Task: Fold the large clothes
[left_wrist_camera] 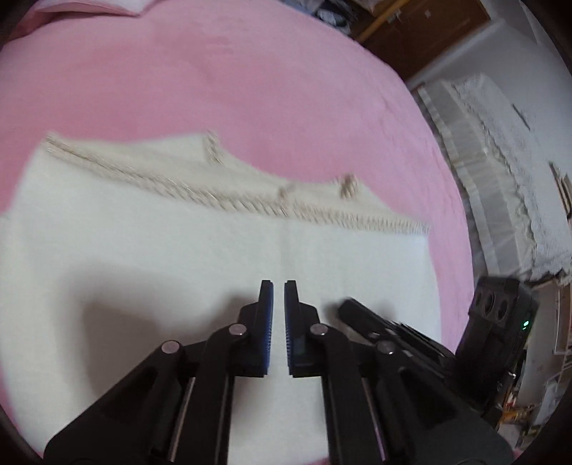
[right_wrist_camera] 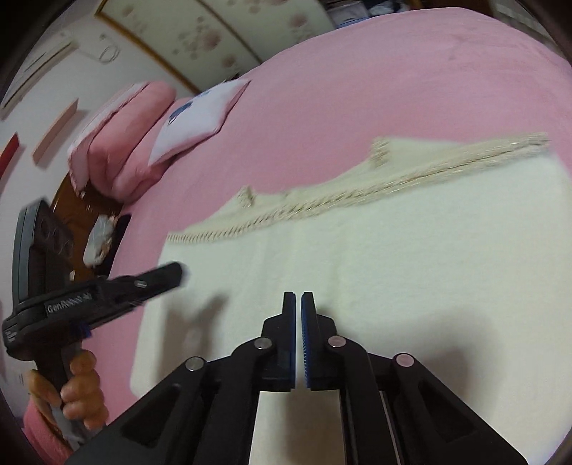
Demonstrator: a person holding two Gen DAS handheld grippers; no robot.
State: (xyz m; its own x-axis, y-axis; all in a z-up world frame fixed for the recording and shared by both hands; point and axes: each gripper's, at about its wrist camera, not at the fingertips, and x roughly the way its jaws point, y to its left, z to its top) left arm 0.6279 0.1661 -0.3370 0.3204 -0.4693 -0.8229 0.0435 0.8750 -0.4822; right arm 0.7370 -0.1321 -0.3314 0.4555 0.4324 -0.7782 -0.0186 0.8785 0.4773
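A large cream-white garment (left_wrist_camera: 178, 250) with a beige braided trim (left_wrist_camera: 200, 191) lies folded flat on a pink bed (left_wrist_camera: 214, 82). It also shows in the right wrist view (right_wrist_camera: 411, 257), trim (right_wrist_camera: 357, 195) on its far edge. My left gripper (left_wrist_camera: 279, 286) hovers over the cloth, jaws nearly together with a thin gap, nothing between them. My right gripper (right_wrist_camera: 298, 297) hovers over the cloth the same way, empty. The left gripper also appears at the left of the right wrist view (right_wrist_camera: 157, 277), over the garment's left edge. The right gripper shows at the right of the left wrist view (left_wrist_camera: 361, 314).
Pink pillows (right_wrist_camera: 125, 157) and a white pillow (right_wrist_camera: 200, 114) lie at the head of the bed. A dresser with a lace cover (left_wrist_camera: 500, 161) stands beside the bed. A dark wooden wardrobe (left_wrist_camera: 422, 32) is behind it.
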